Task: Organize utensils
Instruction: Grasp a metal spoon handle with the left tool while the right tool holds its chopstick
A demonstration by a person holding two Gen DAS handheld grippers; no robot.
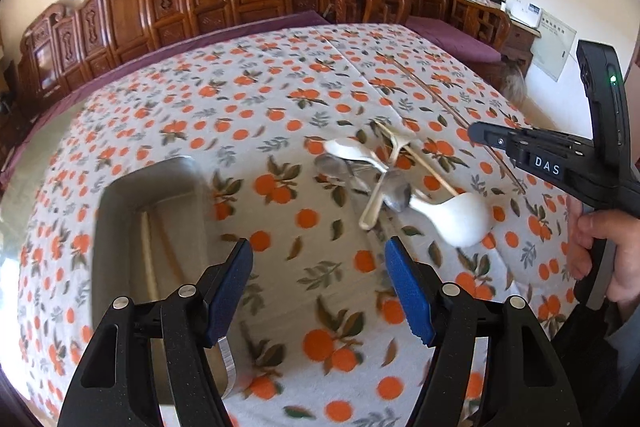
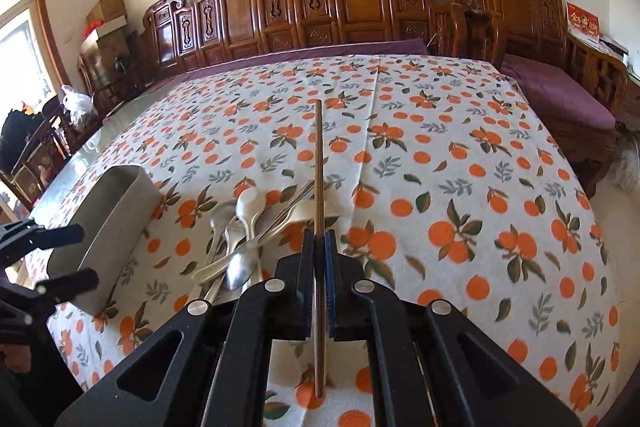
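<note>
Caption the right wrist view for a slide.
Right claw shut on a chopstick above the utensil pile, grey holder at left.

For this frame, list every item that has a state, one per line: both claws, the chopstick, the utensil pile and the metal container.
left claw: open, holding nothing, above the tablecloth beside the container.
right claw: shut on the chopstick.
chopstick: clamped between the pads, pointing forward over the table.
utensil pile: spoons lying crossed and overlapping on the tablecloth.
white ceramic spoon: lying on the cloth at the pile's edge.
metal container: upright, open-topped; contents unclear.
</note>
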